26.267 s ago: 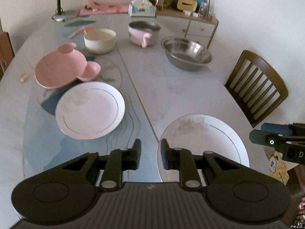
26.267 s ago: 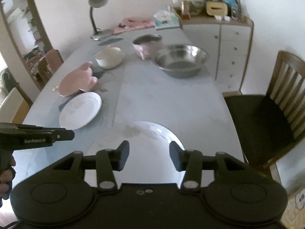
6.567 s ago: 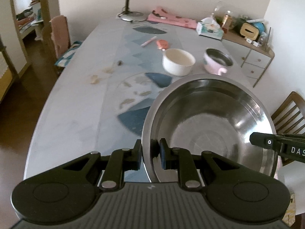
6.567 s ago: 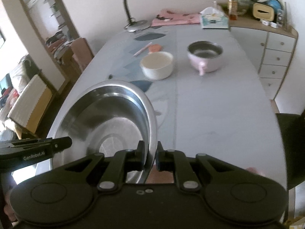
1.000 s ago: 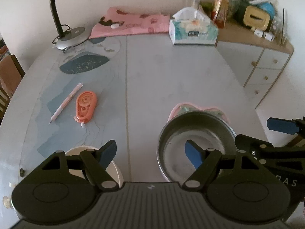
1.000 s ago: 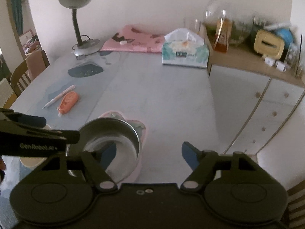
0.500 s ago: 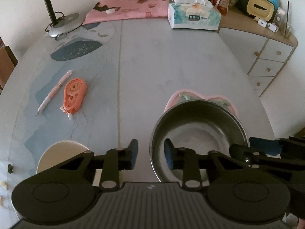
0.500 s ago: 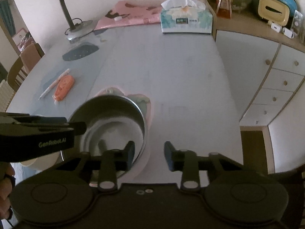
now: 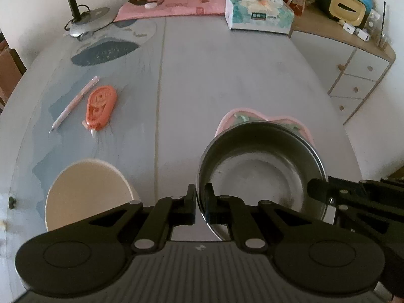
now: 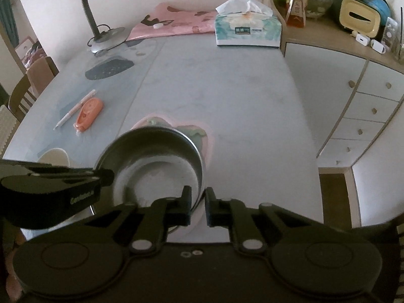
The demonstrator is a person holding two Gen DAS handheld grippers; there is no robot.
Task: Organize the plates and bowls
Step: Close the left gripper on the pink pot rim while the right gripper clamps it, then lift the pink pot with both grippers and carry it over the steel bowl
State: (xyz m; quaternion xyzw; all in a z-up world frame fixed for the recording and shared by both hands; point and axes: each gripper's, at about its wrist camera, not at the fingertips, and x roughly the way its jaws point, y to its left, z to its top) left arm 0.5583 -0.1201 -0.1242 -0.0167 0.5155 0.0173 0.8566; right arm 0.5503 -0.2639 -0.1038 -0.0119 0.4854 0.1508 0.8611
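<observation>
A pink bowl with a steel lining (image 9: 262,166) sits on the grey table, its pink handle side away from me; it also shows in the right wrist view (image 10: 156,161). My left gripper (image 9: 200,202) is shut on its near left rim, one finger inside and one outside. My right gripper (image 10: 197,207) is shut on its right rim in the same way. The right gripper shows at the bowl's right edge in the left wrist view (image 9: 353,202). A cream bowl (image 9: 88,192) stands empty to the left, also in the right wrist view (image 10: 54,157).
An orange correction-tape dispenser (image 9: 101,107) and a pink pen (image 9: 74,103) lie left of centre. A tissue box (image 9: 258,15), a pink cloth (image 9: 174,6) and a lamp base (image 9: 88,21) stand at the far end. A white cabinet (image 10: 353,106) flanks the table's right edge (image 10: 306,126).
Both grippers went from wide open around the steel-lined bowl to closed on its rim, left on the left side, right on the right side. The views have drawn back slightly.
</observation>
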